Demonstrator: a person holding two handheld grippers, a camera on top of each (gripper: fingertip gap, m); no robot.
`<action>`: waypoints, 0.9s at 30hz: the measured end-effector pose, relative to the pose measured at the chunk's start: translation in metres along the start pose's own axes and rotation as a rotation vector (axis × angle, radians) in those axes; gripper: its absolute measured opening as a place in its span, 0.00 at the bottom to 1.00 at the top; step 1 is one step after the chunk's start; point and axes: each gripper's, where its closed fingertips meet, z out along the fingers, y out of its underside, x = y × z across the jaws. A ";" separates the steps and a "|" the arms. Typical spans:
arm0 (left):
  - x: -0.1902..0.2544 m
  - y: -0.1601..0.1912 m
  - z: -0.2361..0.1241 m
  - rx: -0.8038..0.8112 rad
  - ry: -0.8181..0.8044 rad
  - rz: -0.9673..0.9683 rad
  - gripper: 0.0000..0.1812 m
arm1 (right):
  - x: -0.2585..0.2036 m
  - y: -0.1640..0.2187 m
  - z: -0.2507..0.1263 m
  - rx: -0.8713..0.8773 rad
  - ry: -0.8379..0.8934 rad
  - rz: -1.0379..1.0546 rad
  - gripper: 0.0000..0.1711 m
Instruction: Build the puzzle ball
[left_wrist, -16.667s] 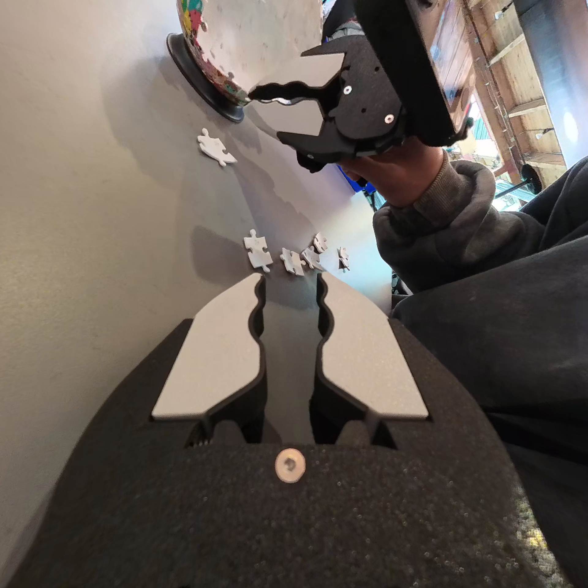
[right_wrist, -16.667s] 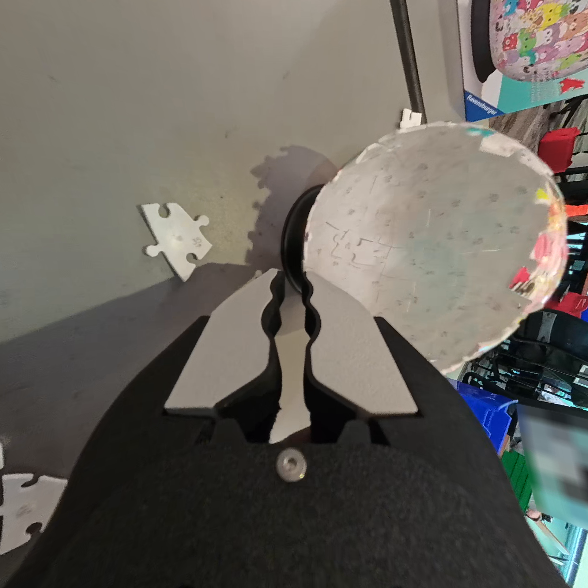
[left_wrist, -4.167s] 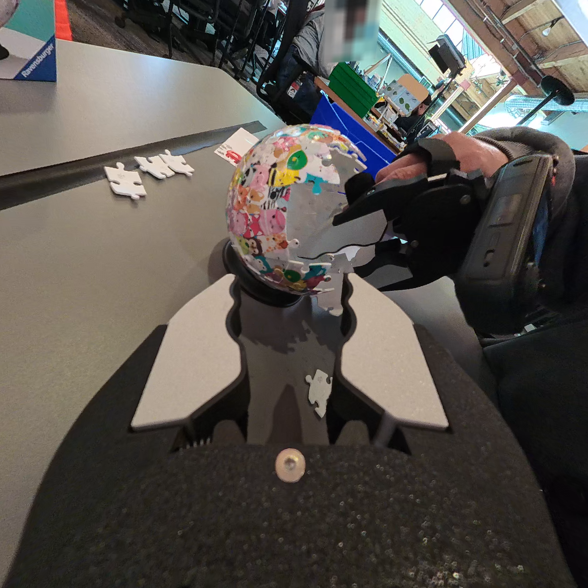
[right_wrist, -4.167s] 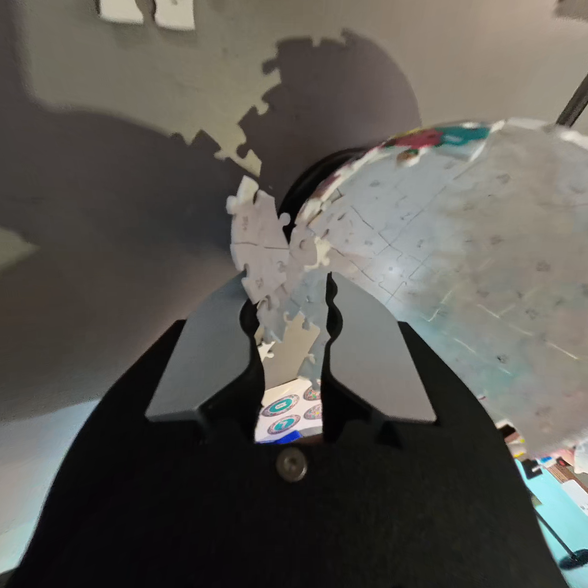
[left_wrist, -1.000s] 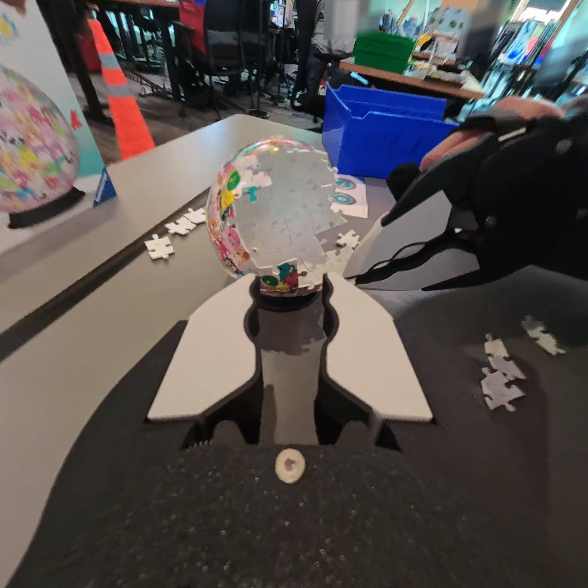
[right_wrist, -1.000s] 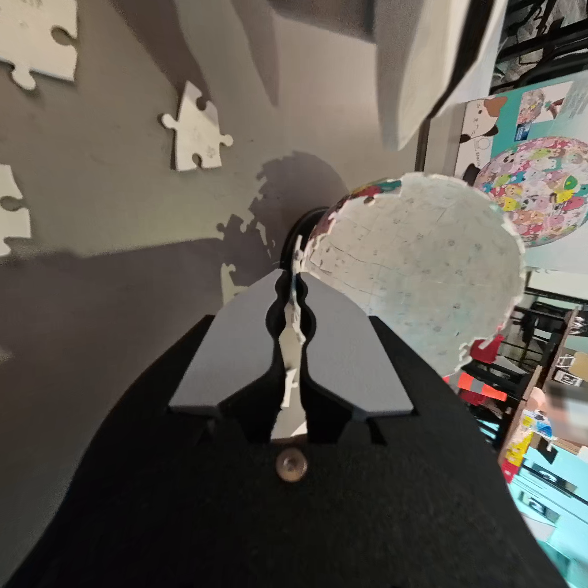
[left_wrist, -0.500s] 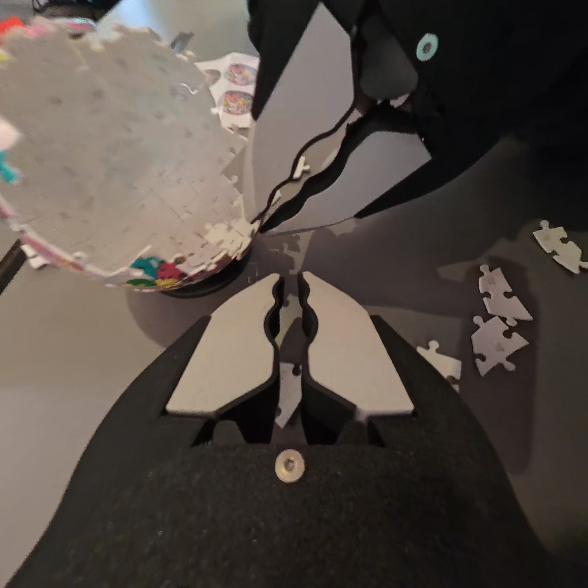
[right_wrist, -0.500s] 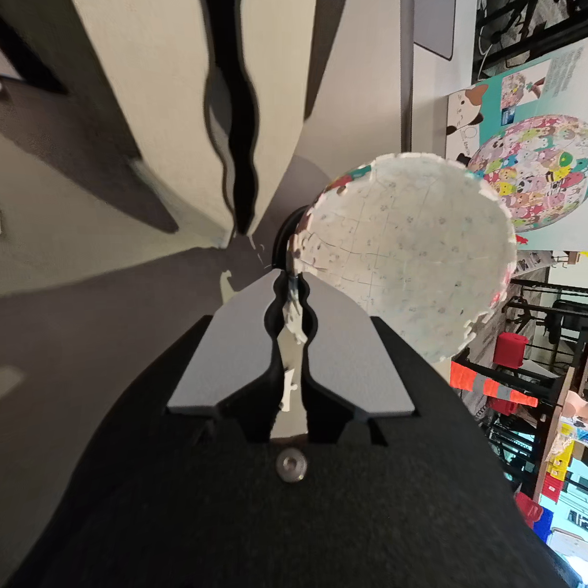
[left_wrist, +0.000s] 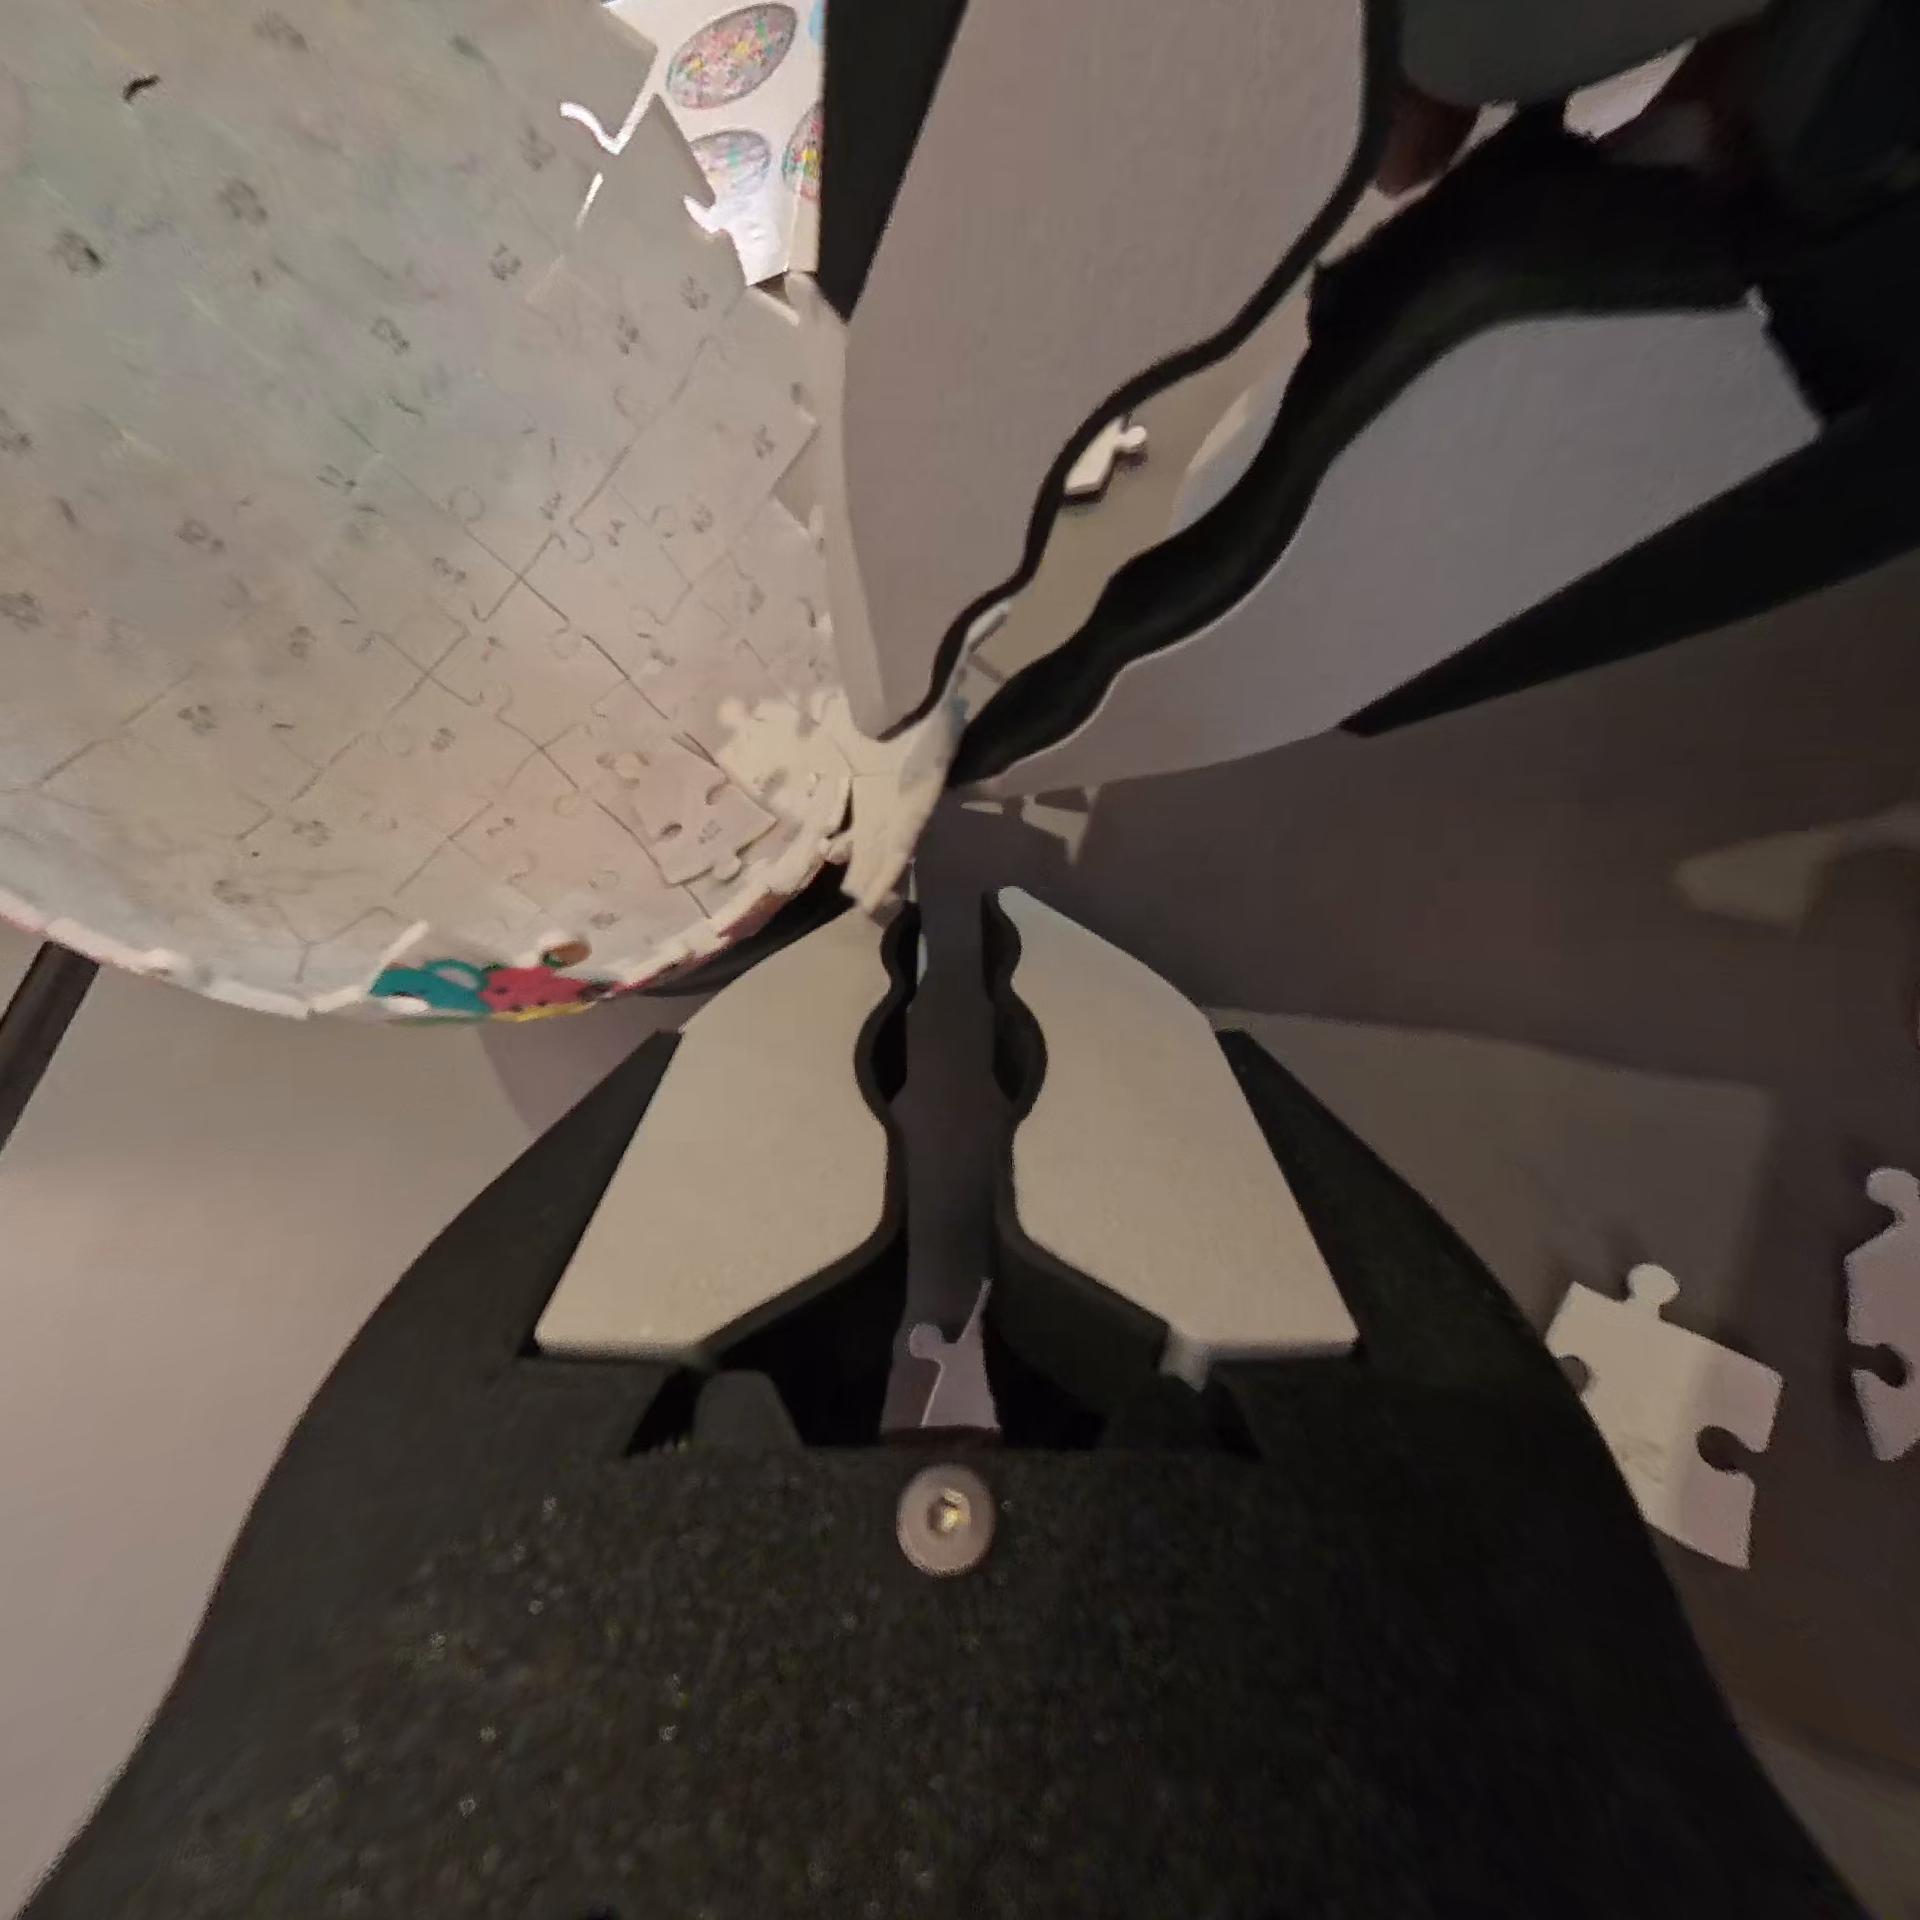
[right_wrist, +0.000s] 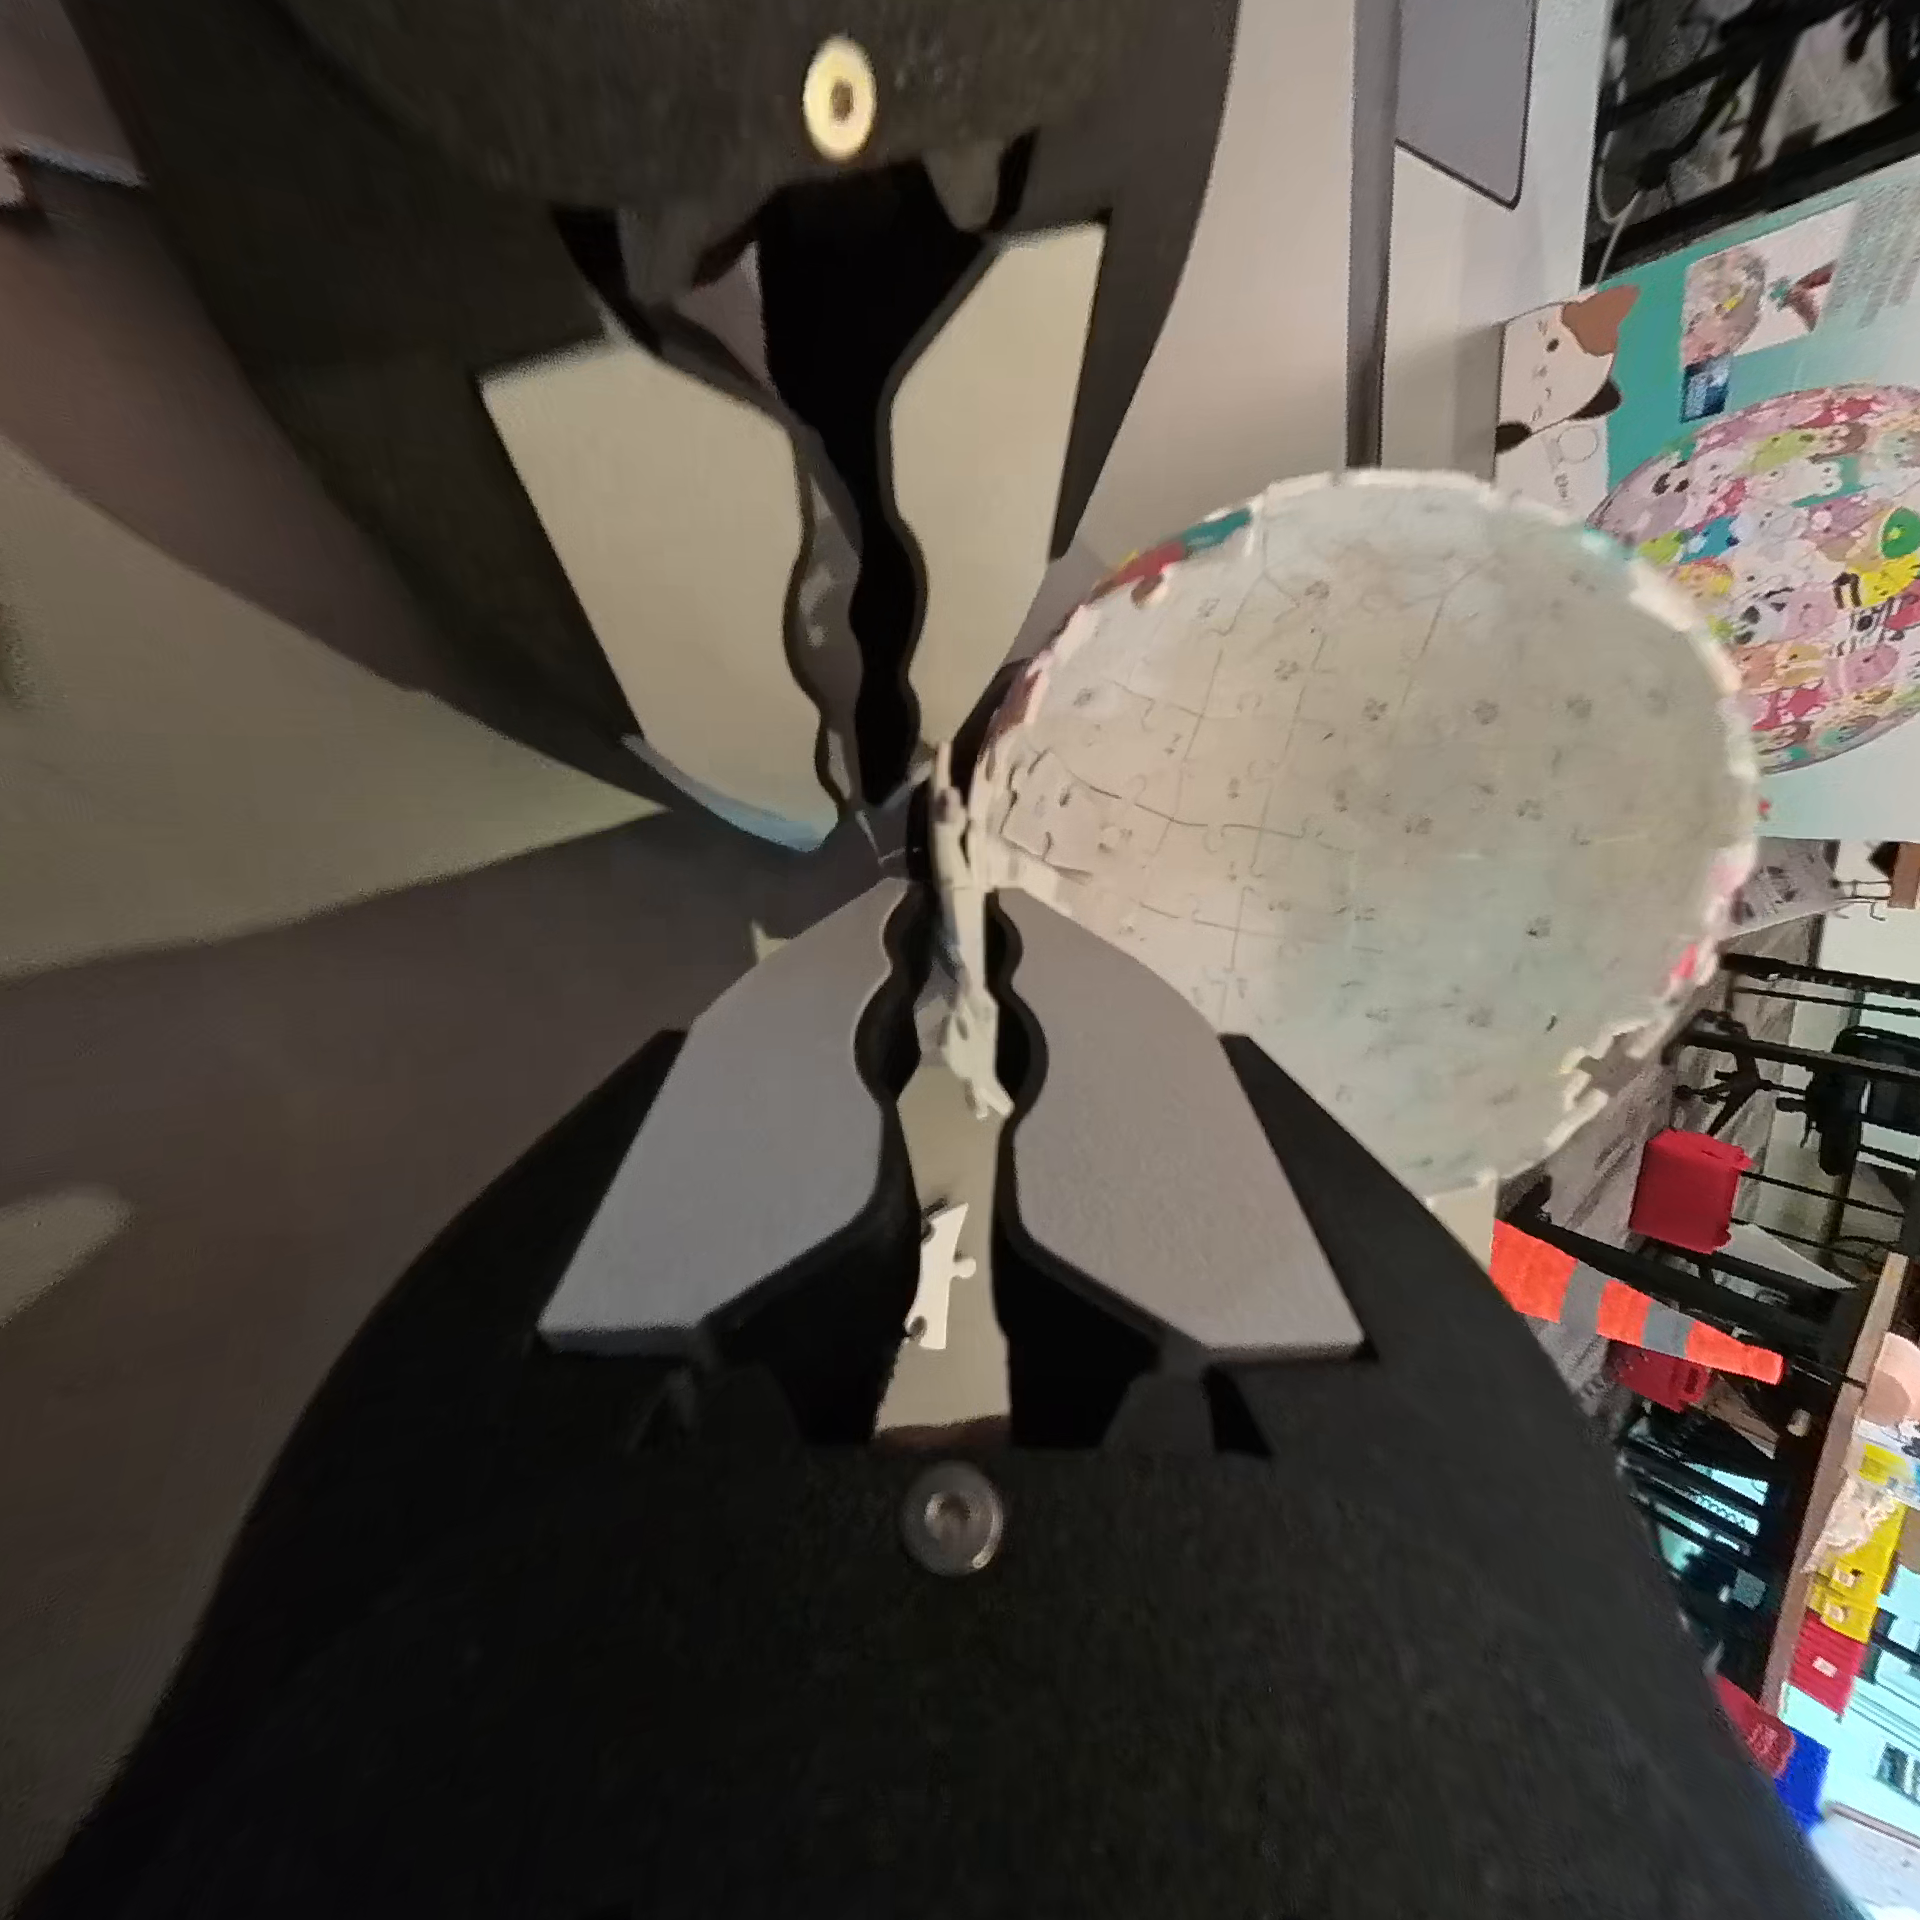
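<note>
- My right tongs (right_wrist: 948, 935) are pinched nearly shut on a thin white puzzle piece (right_wrist: 966, 977), held edge-on against the jagged rim of the puzzle ball (right_wrist: 1382, 831).
- The puzzle ball is a half-built curved shell, its matte pale inside showing interlocking seams, with colourful print at the bottom edge; it sits on a dark round stand on the smooth grey surface (left_wrist: 208, 1195).
- My left tongs (left_wrist: 951, 920) are closed to a narrow wavy slit with nothing between them, tips just beside the ball's lower rim.
- Loose pieces (left_wrist: 1662, 1423) lie flat, white side up.
</note>
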 end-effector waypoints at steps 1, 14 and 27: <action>0.000 0.000 0.000 0.000 0.001 -0.002 0.06 | -0.001 0.002 0.001 -0.006 -0.006 -0.008 0.07; -0.004 0.001 -0.002 0.010 0.003 -0.038 0.06 | -0.006 -0.001 0.007 0.008 -0.096 -0.038 0.20; -0.007 0.001 -0.019 0.073 0.019 -0.117 0.06 | 0.004 -0.002 0.014 0.073 -0.066 -0.080 0.15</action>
